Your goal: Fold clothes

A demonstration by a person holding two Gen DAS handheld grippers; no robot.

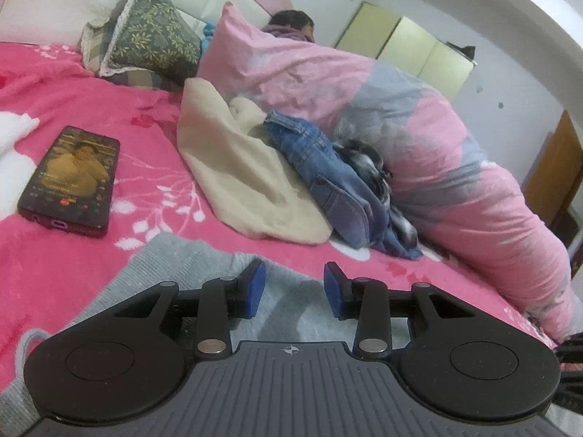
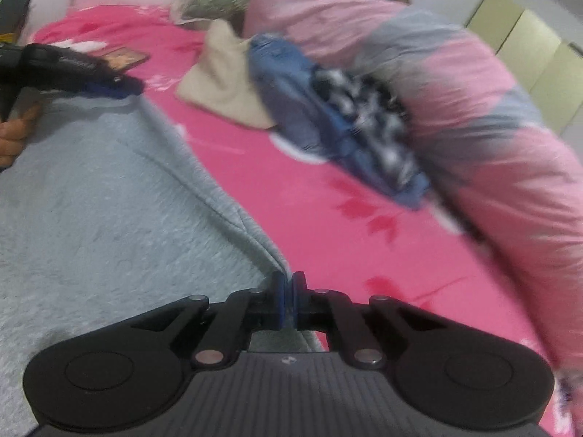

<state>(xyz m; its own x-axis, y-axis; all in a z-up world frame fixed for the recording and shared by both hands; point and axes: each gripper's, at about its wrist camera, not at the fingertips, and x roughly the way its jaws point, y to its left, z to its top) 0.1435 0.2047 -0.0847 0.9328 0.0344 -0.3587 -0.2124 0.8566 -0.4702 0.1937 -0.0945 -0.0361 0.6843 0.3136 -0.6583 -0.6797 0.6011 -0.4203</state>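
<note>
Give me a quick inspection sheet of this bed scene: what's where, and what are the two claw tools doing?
Surface: bed with pink floral blanket.
Job's things: grey garment spread flat near the camera; beige cloth, jeans and a black-and-white garment heaped unfolded beside the duvet.
Clutter: phone, screen lit, lying on the blanket; patterned pillow at the headboard.
Grippers: left gripper open above the grey garment's edge; right gripper shut on the grey garment's edge.
Cables: nothing seen.
Surroundings: pink and grey duvet with a person lying under it; pale cabinets against the wall.
</note>
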